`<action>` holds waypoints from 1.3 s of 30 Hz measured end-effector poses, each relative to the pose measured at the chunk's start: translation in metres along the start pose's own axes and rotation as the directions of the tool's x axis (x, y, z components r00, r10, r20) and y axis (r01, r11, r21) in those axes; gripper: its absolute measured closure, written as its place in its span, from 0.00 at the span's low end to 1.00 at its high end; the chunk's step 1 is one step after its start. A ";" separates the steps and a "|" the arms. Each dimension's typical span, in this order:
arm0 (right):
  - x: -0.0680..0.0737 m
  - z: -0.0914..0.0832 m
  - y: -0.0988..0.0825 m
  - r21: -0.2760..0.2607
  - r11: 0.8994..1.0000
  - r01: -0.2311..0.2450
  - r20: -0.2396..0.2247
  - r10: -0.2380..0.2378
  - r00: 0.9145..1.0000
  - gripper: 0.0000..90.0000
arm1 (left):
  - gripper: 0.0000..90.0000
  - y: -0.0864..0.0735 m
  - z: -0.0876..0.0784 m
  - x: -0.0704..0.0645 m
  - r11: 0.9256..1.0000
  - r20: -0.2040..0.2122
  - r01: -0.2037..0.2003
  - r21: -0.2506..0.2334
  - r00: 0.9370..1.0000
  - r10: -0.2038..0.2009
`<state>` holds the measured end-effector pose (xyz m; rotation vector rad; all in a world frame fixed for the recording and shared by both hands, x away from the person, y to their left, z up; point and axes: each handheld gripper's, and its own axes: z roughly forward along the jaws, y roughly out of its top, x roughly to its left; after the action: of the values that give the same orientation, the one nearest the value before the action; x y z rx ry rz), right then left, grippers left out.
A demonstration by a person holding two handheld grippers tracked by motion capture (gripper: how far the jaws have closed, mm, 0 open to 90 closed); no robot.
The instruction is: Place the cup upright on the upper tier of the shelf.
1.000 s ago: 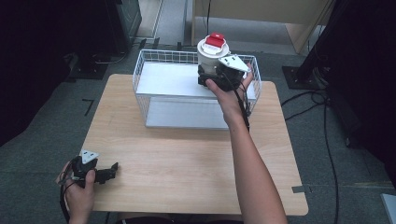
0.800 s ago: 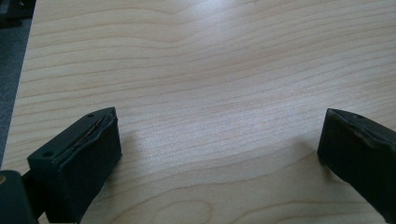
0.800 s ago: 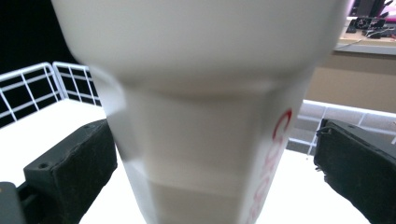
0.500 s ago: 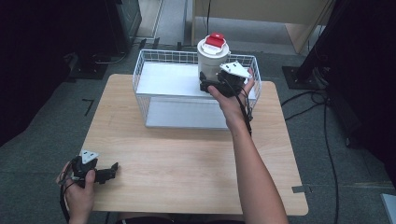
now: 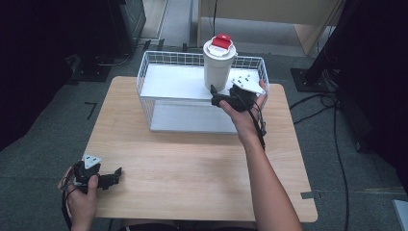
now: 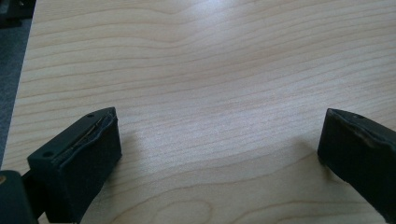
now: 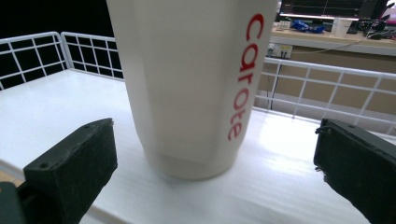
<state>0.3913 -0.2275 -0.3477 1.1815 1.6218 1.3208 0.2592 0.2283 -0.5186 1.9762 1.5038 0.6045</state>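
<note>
With the tall white red-lidded plastic tumbler (image 5: pixel 219 65) standing on the wire basket's (image 5: pixel 154 103) far-right shelf corner, the right gripper (image 7: pixel 212 154) is gaping wide, released; the left gripper (image 6: pixel 219 144) is idling wide at the table's (image 5: pixel 192 168) near-left corner.

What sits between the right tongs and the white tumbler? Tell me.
Nothing: only bare white shelf separates the open right tongs from the tumbler, seen in the right gripper view.

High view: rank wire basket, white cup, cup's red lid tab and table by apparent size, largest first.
1. Table, the widest thing there.
2. Wire basket, covering much of the table's far half.
3. White cup, standing upright in the basket.
4. Red lid tab, a small patch on the cup's top.
No close calls; the gaps are plain.
</note>
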 end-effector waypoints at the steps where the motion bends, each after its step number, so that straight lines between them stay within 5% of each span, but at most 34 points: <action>1: -0.001 -0.003 -0.002 0.000 1.000 0.000 0.001 0.000 1.000 0.00 | 0.00 0.000 0.000 0.000 1.000 0.000 0.000 0.000 1.000 0.000; 22: -0.005 -0.057 -0.051 -0.005 1.000 0.030 0.014 -0.030 0.999 0.00 | 0.00 0.000 0.000 0.000 1.000 -0.001 -0.002 0.000 1.000 0.002; 39: -0.027 -0.101 -0.100 0.034 0.999 -0.023 0.044 0.022 0.999 0.00 | 0.00 0.000 0.000 0.000 1.000 0.000 0.000 0.000 1.000 0.000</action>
<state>0.2860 -0.2900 -0.4247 1.2444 1.6108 1.2772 0.2592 0.2282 -0.5186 1.9763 1.5039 0.6045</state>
